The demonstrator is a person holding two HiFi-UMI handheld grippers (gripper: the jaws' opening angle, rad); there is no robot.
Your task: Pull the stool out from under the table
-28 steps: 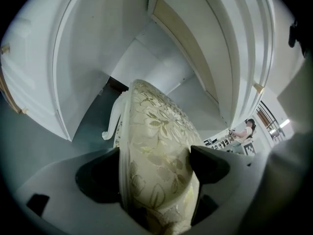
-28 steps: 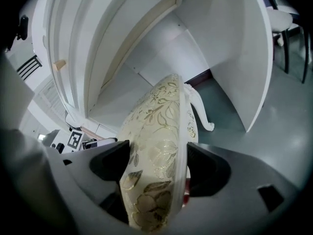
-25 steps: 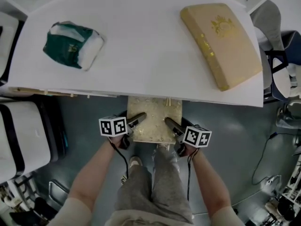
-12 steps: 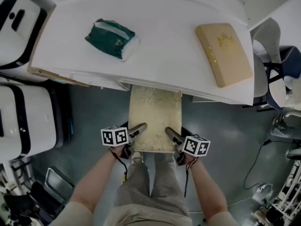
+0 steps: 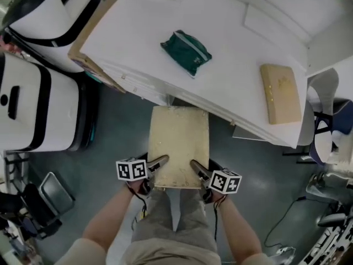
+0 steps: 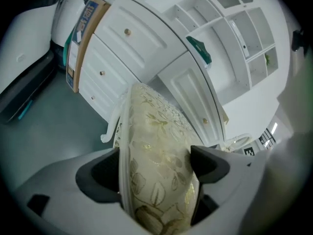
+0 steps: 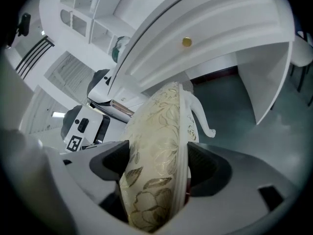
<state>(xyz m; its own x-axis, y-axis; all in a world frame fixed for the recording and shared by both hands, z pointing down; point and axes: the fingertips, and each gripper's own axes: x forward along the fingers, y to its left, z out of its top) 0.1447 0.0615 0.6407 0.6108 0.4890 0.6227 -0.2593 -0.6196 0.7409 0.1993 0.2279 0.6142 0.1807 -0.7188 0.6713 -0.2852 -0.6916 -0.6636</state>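
The stool (image 5: 179, 145) has a cream seat with a gold floral pattern and white curved legs. In the head view it stands almost wholly out in front of the white table (image 5: 220, 70), only its far end at the table's edge. My left gripper (image 5: 159, 163) is shut on the seat's near left corner, and the cushion (image 6: 156, 170) fills the gap between its jaws. My right gripper (image 5: 196, 168) is shut on the near right corner, with the cushion (image 7: 156, 175) pinched between its dark pads.
On the table lie a green pouch (image 5: 186, 51) and a gold cushion-like pad (image 5: 280, 93). White-and-black machines (image 5: 38, 106) stand left of the stool. A chair (image 5: 325, 137) and cables are at the right. The person's legs (image 5: 176, 220) are right behind the stool.
The stool has come out from under the table toward the person, both grippers staying clamped on its near corners. The head view has backed off and risen, and the table now looks smaller and turned.
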